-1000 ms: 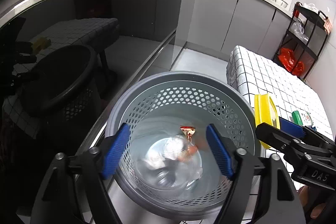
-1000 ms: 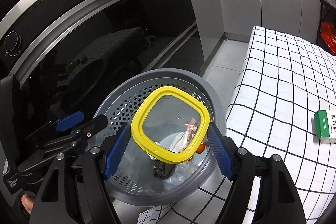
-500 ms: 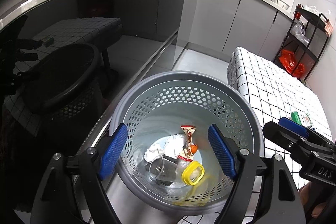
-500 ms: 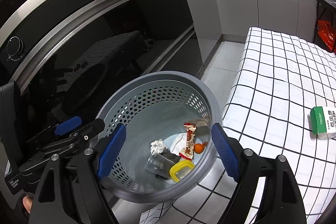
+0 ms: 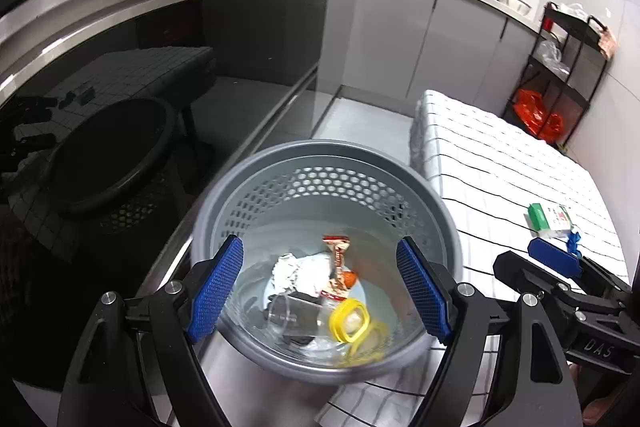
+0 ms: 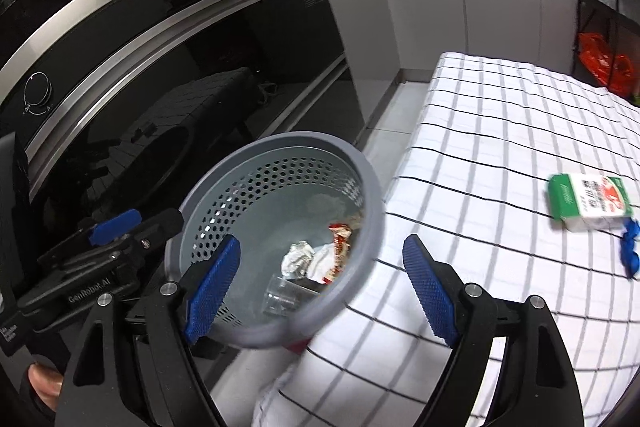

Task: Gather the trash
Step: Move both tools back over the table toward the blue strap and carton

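At lower centre of both views, the left gripper (image 5: 320,291) and right gripper (image 6: 322,285) gape wide, holding nothing, over the grey bin (image 5: 424,187). Next likely target is the green carton (image 6: 590,201) at right on the checked cloth (image 6: 480,131), calling for a reach rightward.

We see the basket (image 5: 326,163) standing on the floor just beside the table (image 5: 500,163), at its nine o'clock. In the basket lie a wrapper (image 5: 338,267), a crumpled tissue (image 5: 292,269) at the wrapper's nine o'clock, a clear cup (image 5: 286,313) and a ring-shaped lid (image 5: 348,315) at its six. On the table, well apart at the basket's three o'clock, lies a small carton (image 6: 588,201).
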`<state>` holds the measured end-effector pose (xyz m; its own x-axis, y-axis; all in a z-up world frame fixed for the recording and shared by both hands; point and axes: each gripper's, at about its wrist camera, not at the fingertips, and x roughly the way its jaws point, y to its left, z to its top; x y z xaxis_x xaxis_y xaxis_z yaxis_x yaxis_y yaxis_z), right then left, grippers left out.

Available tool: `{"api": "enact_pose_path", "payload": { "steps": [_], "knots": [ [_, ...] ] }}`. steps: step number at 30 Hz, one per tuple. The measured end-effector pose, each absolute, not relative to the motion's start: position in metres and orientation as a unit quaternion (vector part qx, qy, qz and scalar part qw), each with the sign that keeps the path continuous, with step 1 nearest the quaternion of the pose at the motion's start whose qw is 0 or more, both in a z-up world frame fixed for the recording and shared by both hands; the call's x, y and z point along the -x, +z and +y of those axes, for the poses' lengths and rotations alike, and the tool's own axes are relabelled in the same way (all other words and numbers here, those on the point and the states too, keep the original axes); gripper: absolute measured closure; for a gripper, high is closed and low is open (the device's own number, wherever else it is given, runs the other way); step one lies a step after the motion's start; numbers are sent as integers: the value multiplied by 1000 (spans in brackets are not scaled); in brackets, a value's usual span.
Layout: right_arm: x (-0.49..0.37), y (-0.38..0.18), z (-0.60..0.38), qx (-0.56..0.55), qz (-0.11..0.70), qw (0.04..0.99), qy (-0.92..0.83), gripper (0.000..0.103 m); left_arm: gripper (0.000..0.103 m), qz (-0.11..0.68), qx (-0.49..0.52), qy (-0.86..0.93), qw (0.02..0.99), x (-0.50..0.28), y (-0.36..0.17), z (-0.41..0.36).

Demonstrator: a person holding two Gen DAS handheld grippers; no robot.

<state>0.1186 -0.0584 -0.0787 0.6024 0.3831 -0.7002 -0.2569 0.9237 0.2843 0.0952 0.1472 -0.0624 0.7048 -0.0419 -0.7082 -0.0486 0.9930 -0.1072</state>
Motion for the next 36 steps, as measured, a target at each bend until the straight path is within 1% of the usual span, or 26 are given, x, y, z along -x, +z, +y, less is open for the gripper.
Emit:
{"api": "enact_pose_path", "payload": {
  "steps": [8,13,22,29,36],
  "knots": [
    [-83,-75,-112,-94,399,903,125,23,23,384,50,-30,922,-81,-55,110],
    [-57,-77,-163,-111,390,911,71,23,22,381,42,-61,921,-73,-53,74],
    [-38,-77,-255,-119,374,919,-22,23,22,384,27,-119,915,-76,-54,4],
    [-52,-82,-291,-115,373,919,-54,23,20,381,9,-136,915,-88,-59,-41],
    [-82,-104,-307,-119,390,911,-63,23,19,383,7,-142,913,-107,-74,-68]
  ]
}}
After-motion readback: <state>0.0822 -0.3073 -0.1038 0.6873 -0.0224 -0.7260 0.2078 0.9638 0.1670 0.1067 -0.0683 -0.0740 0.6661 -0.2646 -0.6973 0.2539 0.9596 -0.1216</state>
